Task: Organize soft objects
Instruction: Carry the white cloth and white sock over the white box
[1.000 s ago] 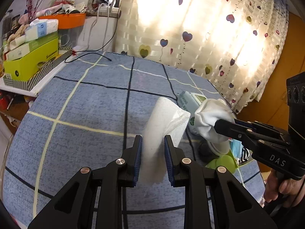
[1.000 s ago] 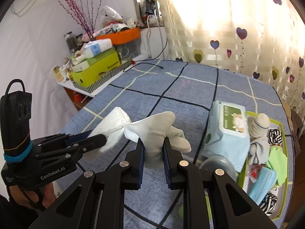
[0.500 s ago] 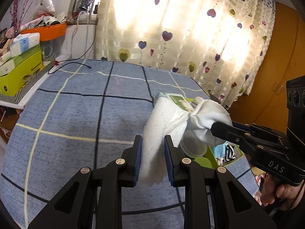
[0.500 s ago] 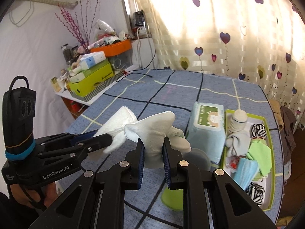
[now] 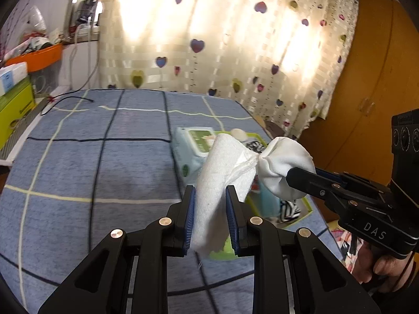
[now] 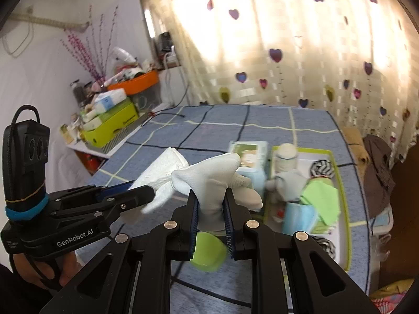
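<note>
My left gripper point(image 5: 209, 196) is shut on a white towel-like cloth point(image 5: 220, 172), held above the blue bed cover; it also shows in the right wrist view point(image 6: 162, 167). My right gripper point(image 6: 209, 198) is shut on a smooth white sock point(image 6: 212, 180), seen in the left wrist view point(image 5: 282, 164) touching the cloth's far end. Both are held in the air just left of a green-rimmed tray point(image 6: 337, 183) of soft items: rolled socks, a green cloth point(image 6: 319, 201), a blue mask point(image 6: 298, 219).
A wipes pack point(image 6: 248, 159) lies left of the tray. A green cup point(image 6: 207, 251) sits below my right gripper. A side shelf with a lime box point(image 6: 112, 125) and orange bin point(image 6: 136, 81) stands at left. A heart-print curtain hangs behind; a wooden wardrobe point(image 5: 366, 91) is at right.
Both grippers have moved to the right with their cloths, from over the bed's middle to beside the tray. Grips are unchanged.
</note>
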`<act>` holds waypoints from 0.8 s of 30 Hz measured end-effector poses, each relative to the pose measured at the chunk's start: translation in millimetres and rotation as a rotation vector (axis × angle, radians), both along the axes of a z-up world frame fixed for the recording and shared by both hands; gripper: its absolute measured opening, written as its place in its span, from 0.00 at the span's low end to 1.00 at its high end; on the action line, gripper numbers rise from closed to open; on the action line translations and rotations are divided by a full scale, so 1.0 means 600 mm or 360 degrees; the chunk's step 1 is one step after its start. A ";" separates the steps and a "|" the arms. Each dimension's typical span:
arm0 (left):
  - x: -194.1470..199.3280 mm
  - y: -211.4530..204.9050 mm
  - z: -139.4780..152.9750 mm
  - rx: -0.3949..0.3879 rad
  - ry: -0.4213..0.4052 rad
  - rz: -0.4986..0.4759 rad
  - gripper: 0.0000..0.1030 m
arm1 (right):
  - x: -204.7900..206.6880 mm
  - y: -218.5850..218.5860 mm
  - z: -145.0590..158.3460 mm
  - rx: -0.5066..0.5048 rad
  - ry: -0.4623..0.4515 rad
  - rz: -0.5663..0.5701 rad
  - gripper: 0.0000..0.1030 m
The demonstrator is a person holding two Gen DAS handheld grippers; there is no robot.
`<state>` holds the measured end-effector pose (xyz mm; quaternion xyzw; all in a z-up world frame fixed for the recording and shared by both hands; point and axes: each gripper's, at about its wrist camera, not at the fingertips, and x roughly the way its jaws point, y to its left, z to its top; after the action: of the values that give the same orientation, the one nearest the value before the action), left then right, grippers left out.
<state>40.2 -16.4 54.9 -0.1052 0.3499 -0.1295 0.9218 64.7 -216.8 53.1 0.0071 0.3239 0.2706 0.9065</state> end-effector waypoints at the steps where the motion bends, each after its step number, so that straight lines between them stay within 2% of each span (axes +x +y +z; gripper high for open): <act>1: 0.002 -0.010 0.001 0.0001 -0.0001 -0.0015 0.23 | -0.001 -0.011 0.001 0.0004 -0.0003 -0.0019 0.17; 13: 0.031 -0.104 0.007 0.0001 0.0019 -0.0160 0.23 | 0.006 -0.111 -0.004 0.0037 0.0007 -0.0196 0.17; 24: 0.061 -0.158 -0.019 -0.0002 0.0104 -0.0205 0.23 | 0.022 -0.167 -0.032 0.0043 0.0066 -0.0301 0.17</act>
<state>76.6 -111.1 43.3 -0.0871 0.3858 -0.1853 0.8996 77.9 -317.0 33.9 0.0555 0.3369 0.1881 0.9209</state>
